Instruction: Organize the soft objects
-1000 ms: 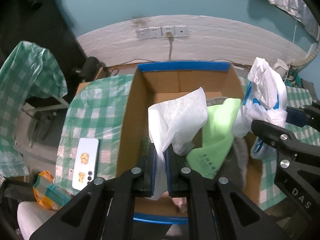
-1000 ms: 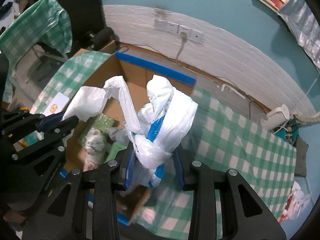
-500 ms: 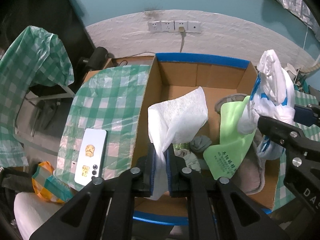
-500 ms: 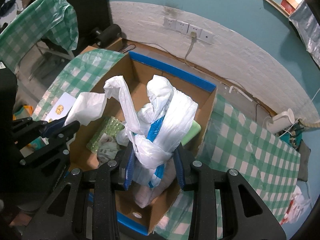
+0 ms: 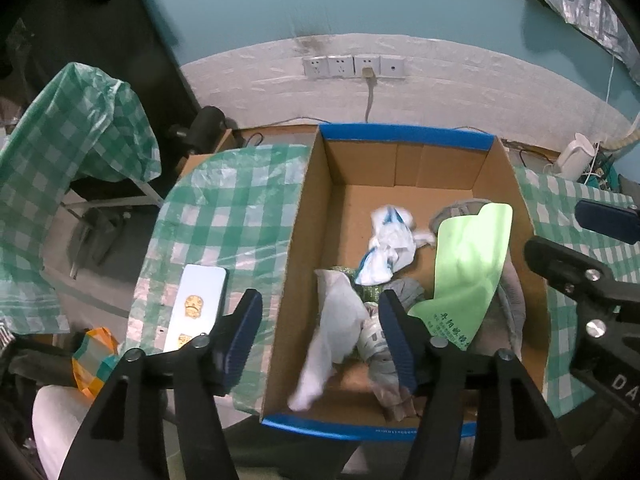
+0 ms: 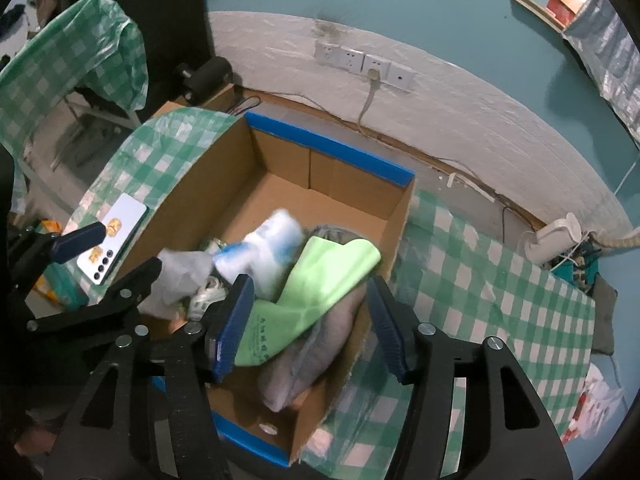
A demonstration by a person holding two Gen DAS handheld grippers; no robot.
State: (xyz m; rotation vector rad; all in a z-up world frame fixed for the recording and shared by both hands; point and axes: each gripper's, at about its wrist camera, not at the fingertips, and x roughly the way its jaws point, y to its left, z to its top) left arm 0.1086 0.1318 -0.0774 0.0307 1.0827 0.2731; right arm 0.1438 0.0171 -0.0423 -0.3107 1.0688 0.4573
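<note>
A cardboard box (image 5: 304,240) with blue-taped rims (image 6: 328,148) stands on a green checked tablecloth. Inside lie a white cloth (image 5: 340,320), a white-and-blue plastic bag (image 5: 386,246), a light green cloth (image 5: 472,268) and grey fabric (image 5: 508,304). The bag (image 6: 264,252) looks blurred in the right wrist view, next to the green cloth (image 6: 320,284) and the white cloth (image 6: 180,276). My left gripper (image 5: 320,332) is open and empty above the box's near left side. My right gripper (image 6: 310,328) is open and empty above the box's right side.
A white phone (image 5: 198,304) lies on the tablecloth (image 5: 224,208) left of the box. An orange and teal packet (image 5: 94,356) sits at the table's near left edge. Wall sockets with a plugged cable (image 5: 368,68) are behind. A white appliance (image 6: 560,240) stands at the far right.
Both grippers opened. The white cloth dropped from the left gripper and the white-and-blue bag from the right gripper into the box. Both grippers rose a little.
</note>
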